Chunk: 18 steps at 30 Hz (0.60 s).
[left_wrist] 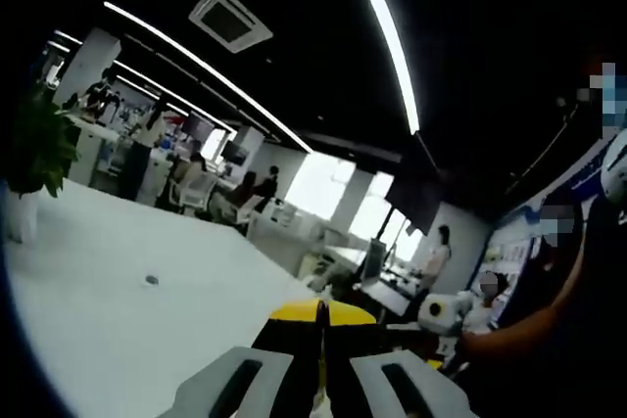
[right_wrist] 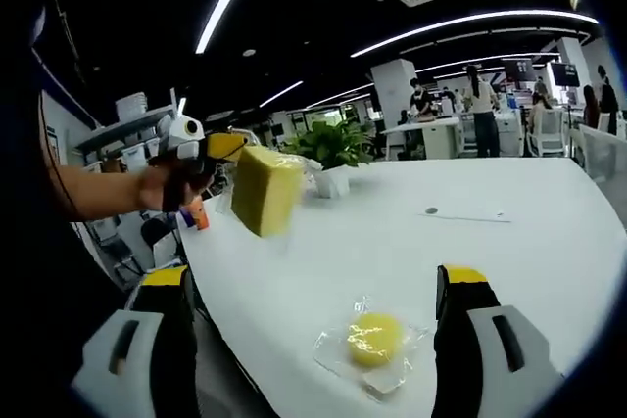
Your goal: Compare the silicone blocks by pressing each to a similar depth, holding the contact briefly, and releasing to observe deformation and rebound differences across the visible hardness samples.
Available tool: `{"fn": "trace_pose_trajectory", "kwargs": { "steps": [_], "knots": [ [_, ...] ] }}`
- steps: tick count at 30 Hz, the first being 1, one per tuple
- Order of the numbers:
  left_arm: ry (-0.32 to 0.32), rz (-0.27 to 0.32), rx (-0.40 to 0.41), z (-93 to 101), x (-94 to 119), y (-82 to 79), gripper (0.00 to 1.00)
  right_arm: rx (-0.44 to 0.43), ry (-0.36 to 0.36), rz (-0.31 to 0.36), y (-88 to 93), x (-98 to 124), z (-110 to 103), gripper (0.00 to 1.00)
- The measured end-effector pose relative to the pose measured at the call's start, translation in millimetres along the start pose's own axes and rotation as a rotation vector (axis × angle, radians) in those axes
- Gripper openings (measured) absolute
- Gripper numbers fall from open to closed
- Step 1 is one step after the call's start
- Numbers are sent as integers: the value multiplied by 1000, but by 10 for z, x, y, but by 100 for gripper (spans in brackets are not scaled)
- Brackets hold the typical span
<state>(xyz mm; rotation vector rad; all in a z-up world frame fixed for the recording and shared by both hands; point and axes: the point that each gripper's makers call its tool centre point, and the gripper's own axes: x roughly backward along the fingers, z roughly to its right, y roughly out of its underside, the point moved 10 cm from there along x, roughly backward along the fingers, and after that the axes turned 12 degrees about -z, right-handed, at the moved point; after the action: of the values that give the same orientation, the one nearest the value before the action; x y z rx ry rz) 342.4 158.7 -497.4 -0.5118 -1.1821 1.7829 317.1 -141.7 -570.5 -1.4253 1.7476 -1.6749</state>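
Observation:
A yellow silicone block (right_wrist: 265, 188) in clear wrap hangs in the air above the white table (right_wrist: 509, 203), left of centre in the right gripper view. My left gripper (right_wrist: 217, 149), held by a hand, is shut at the block's wrapped edge. In the left gripper view, the left gripper's (left_wrist: 321, 325) yellow-tipped jaws are pressed together, and the block is hidden there. My right gripper (right_wrist: 315, 281) stands wide open low over the table. A round yellow silicone piece (right_wrist: 374, 340) in a clear bag lies on the table between its jaws, untouched.
A potted plant (right_wrist: 333, 149) stands on the table behind the block, also seen as the plant (left_wrist: 34, 144) at the far left. A small dark disc (right_wrist: 431, 210) lies further out. The table edge (right_wrist: 211, 281) runs near the left jaw. Desks and people fill the background.

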Motion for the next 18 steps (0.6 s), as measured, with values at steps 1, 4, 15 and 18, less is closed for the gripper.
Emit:
{"fn": "trace_pose_trajectory", "kwargs": {
  "steps": [1, 4, 15, 18],
  "knots": [
    [14, 7, 12, 16, -1, -9, 0, -3, -10, 1, -13, -19, -12, 96],
    [31, 8, 16, 31, -5, -16, 0, 14, -37, 11, -74, -75, -66, 96],
    [134, -5, 25, 154, -62, -5, 0, 57, -104, 84, -156, -209, -126, 92],
    [167, -10, 27, 202, -81, 10, 0, 61, -129, 97, -182, -243, -157, 92]
  ]
}}
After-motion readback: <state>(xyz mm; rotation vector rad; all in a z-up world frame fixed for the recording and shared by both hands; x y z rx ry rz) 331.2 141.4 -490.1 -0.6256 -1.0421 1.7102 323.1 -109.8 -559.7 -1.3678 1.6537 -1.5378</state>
